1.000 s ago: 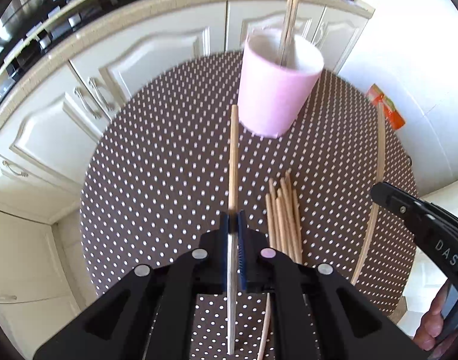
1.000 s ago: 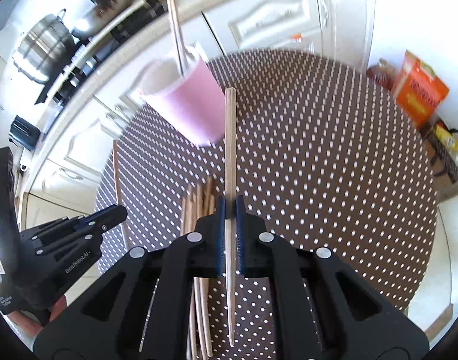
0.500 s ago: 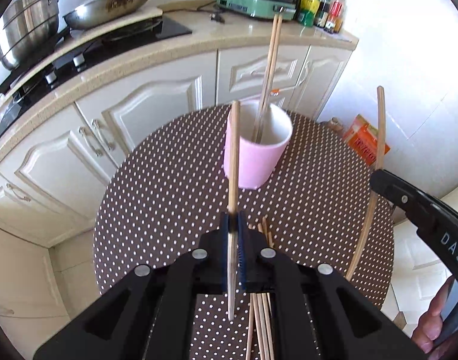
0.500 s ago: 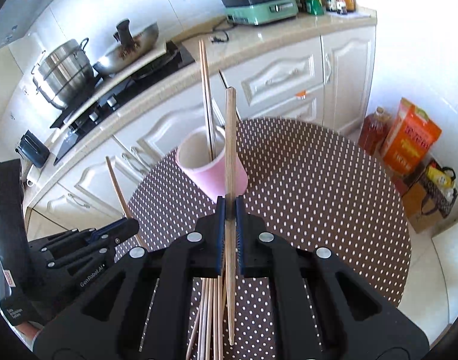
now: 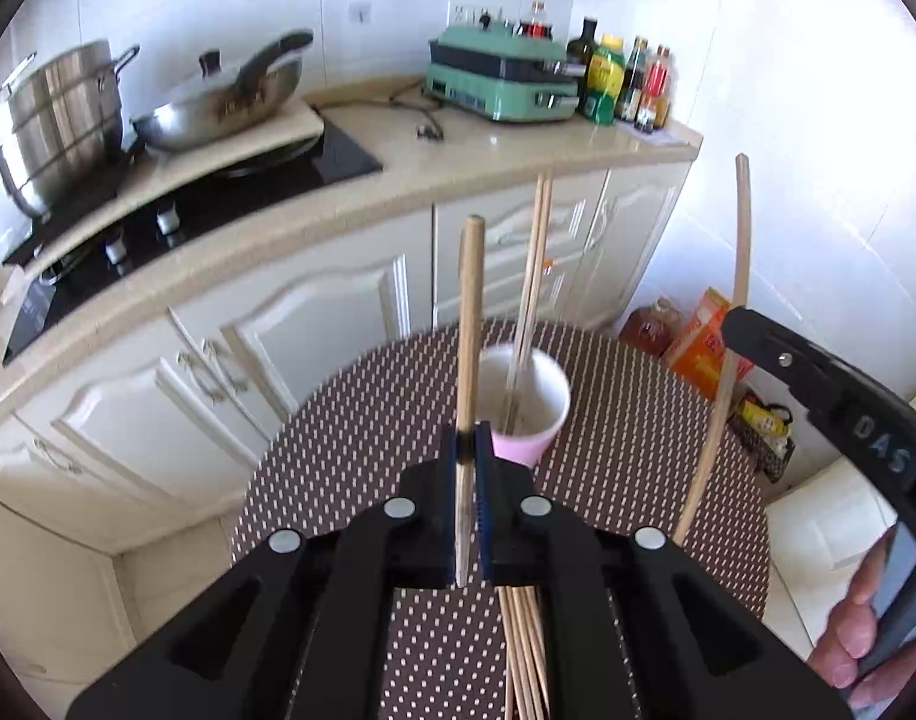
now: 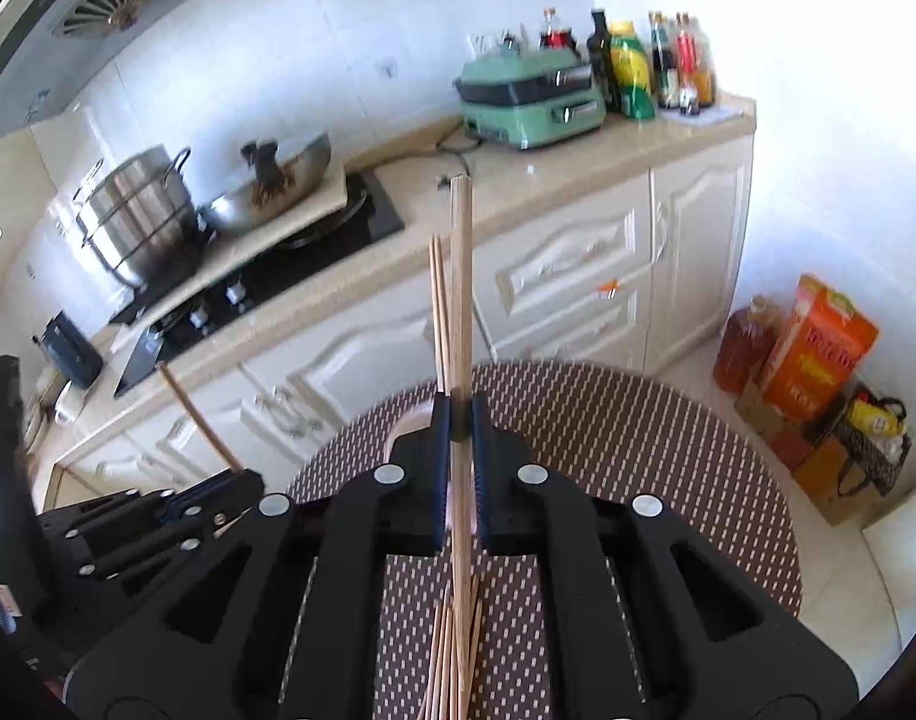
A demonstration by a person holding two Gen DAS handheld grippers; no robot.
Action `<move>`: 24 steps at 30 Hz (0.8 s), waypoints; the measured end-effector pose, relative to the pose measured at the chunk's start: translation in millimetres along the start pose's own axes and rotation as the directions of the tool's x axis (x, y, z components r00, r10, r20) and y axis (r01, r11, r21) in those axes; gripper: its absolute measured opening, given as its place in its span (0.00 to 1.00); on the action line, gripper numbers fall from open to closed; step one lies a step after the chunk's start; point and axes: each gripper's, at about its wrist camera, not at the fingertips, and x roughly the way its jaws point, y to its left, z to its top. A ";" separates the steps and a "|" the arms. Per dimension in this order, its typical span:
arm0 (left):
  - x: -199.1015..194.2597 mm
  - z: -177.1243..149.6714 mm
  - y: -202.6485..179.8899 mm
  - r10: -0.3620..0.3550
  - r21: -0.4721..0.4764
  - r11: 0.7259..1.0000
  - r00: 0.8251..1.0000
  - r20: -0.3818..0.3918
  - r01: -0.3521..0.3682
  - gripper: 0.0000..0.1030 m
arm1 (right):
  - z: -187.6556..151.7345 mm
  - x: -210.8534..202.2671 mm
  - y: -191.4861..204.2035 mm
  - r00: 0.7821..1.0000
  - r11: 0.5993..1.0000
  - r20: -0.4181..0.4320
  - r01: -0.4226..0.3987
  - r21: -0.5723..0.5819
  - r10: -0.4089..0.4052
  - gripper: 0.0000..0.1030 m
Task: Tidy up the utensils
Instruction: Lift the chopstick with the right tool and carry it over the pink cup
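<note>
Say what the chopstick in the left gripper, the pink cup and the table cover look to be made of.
Chopstick: likely bamboo or wood, pale tan, matte.
Pink cup: probably plastic; smooth, even colour, thin rim. Ceramic is possible.
Table cover: brown, white dots, slight sheen; perhaps vinyl or oilcloth, though fabric is possible.

place: home kitchen | I see: black hob point(image 5: 206, 198) with steel stockpot point(image 5: 56, 126) and wok point(image 5: 230, 102) | cream cabinets point(image 5: 314, 324) under stone worktop point(image 5: 517, 138) | green grill appliance point(image 6: 532, 99), sauce bottles point(image 6: 649, 69) | extractor hood point(image 6: 68, 18) overhead
</note>
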 end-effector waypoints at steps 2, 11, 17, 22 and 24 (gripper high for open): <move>-5.3 12.7 1.1 -0.002 -0.002 1.000 1.000 0.017 0.002 0.06 | 10.3 -1.3 2.3 0.999 1.000 0.032 0.011 -0.001 -0.011 0.07; -27.9 61.3 2.0 -0.023 0.010 1.000 0.996 0.090 0.022 0.06 | 51.1 -5.3 10.2 0.986 1.000 0.164 0.013 0.018 -0.016 0.07; -28.0 85.0 2.2 -0.015 0.003 1.000 0.994 0.107 0.015 0.06 | 70.9 5.2 14.2 0.978 1.000 0.209 0.020 0.021 -0.024 0.07; -19.7 99.6 0.1 -0.020 -0.014 1.000 0.994 0.109 0.021 0.06 | 78.2 21.8 14.4 0.974 0.999 0.222 0.026 0.032 -0.033 0.07; -14.7 104.8 -0.3 -0.025 -0.033 0.999 0.993 0.112 0.029 0.06 | 78.9 29.5 12.0 0.975 0.999 0.222 0.023 0.043 -0.032 0.07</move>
